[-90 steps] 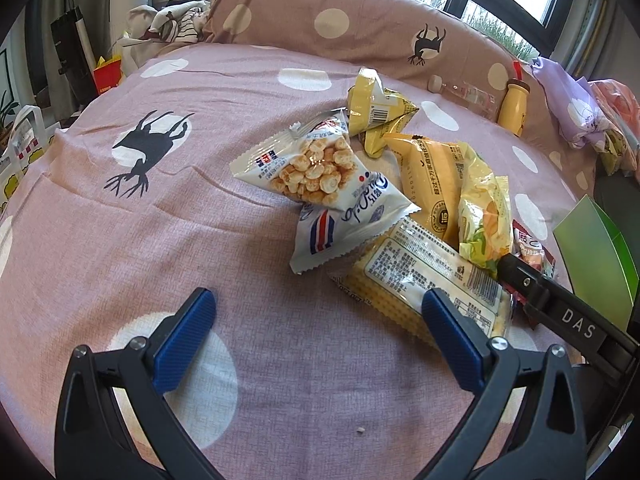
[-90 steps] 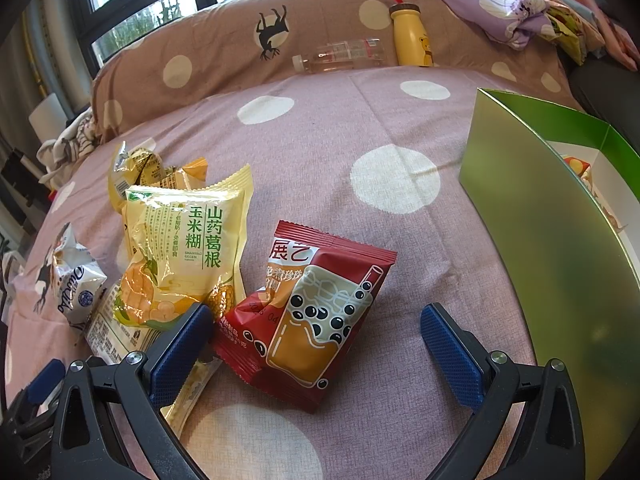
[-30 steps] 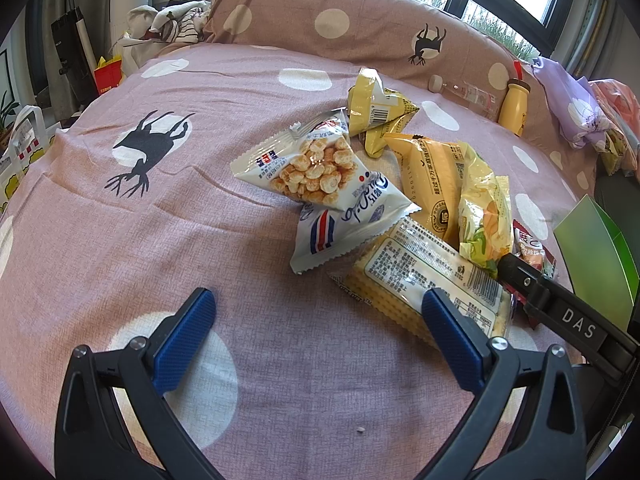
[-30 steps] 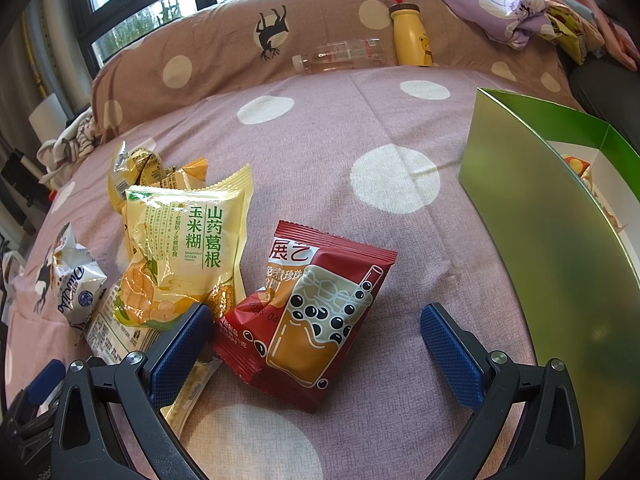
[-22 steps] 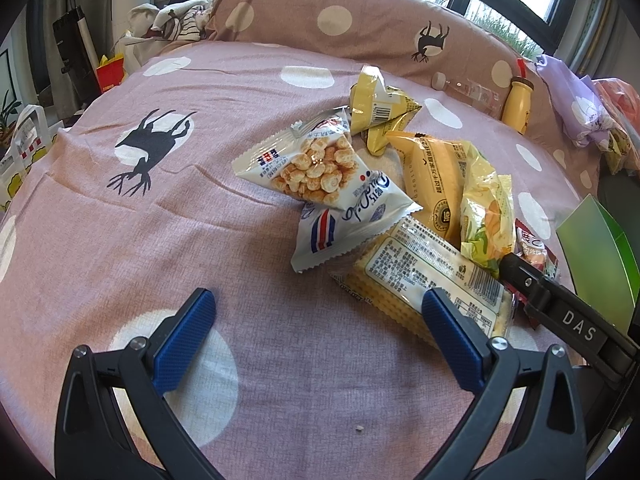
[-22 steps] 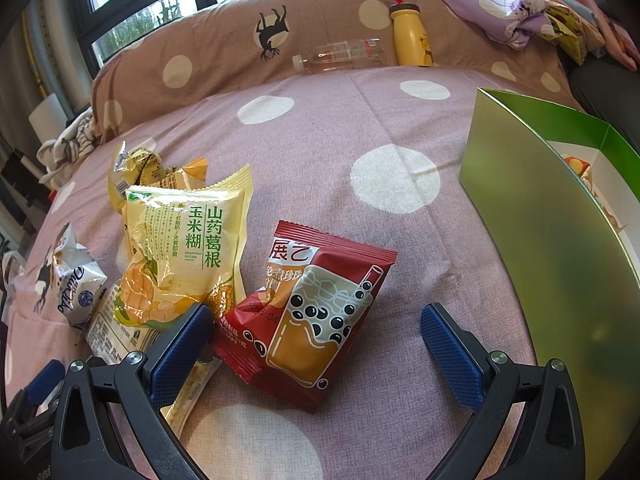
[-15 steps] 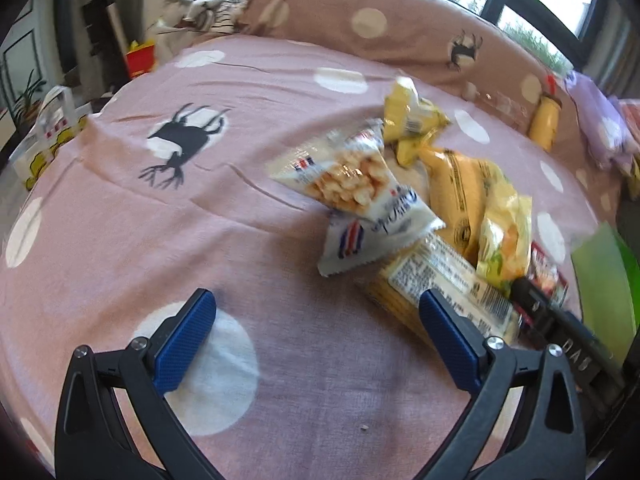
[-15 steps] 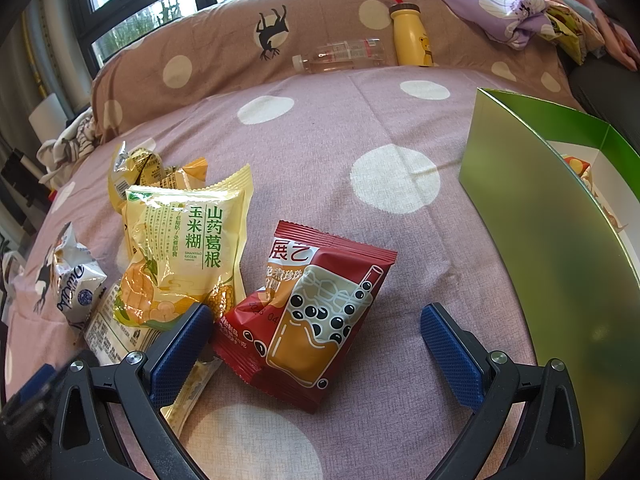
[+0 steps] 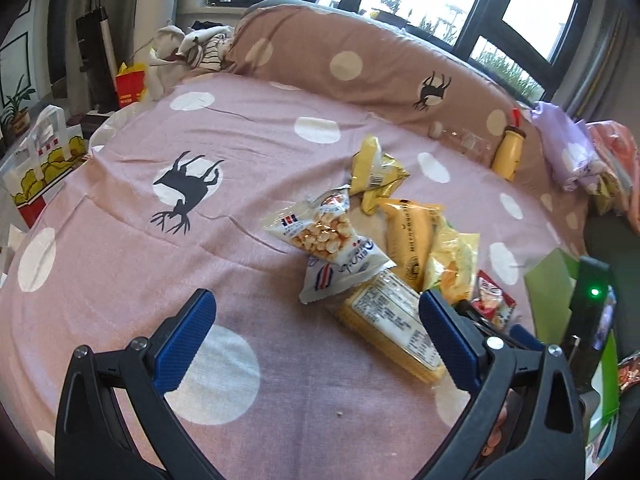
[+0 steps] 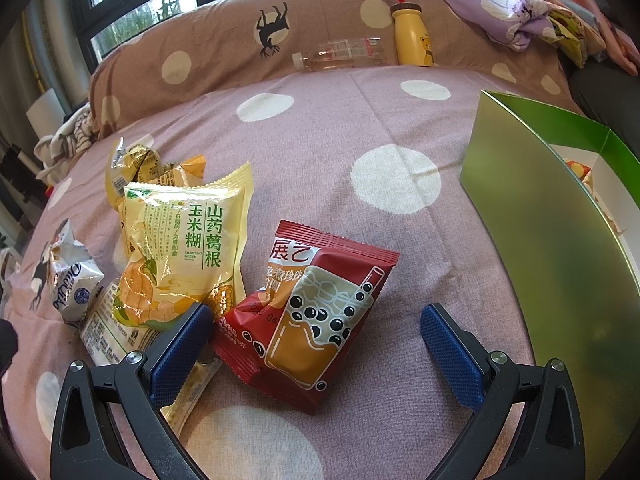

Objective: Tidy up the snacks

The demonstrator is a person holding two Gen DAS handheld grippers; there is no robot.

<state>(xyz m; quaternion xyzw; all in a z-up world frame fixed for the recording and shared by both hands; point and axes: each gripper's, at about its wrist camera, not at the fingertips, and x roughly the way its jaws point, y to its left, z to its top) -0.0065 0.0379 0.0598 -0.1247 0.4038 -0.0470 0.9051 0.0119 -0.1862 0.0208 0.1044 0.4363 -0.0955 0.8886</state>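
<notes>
Right gripper (image 10: 314, 340): jaws spread wide, empty; red foil bubble-tea snack packet (image 10: 310, 304) lies between them on the pink spotted bedsheet (image 10: 328, 128). Left gripper (image 9: 316, 338): jaws wide, empty, yellow cracker pack (image 9: 390, 326) by right jaw.

I am over a bed with a pink polka-dot sheet (image 9: 120, 248) printed with a black deer (image 9: 186, 188). A brown dotted bolster (image 9: 360, 68) runs along its far edge. Behind it, dark-framed windows (image 9: 472, 4) admit bright daylight. A potted plant (image 9: 14, 110) and a paper bag (image 9: 38, 160) sit at the left.
</notes>
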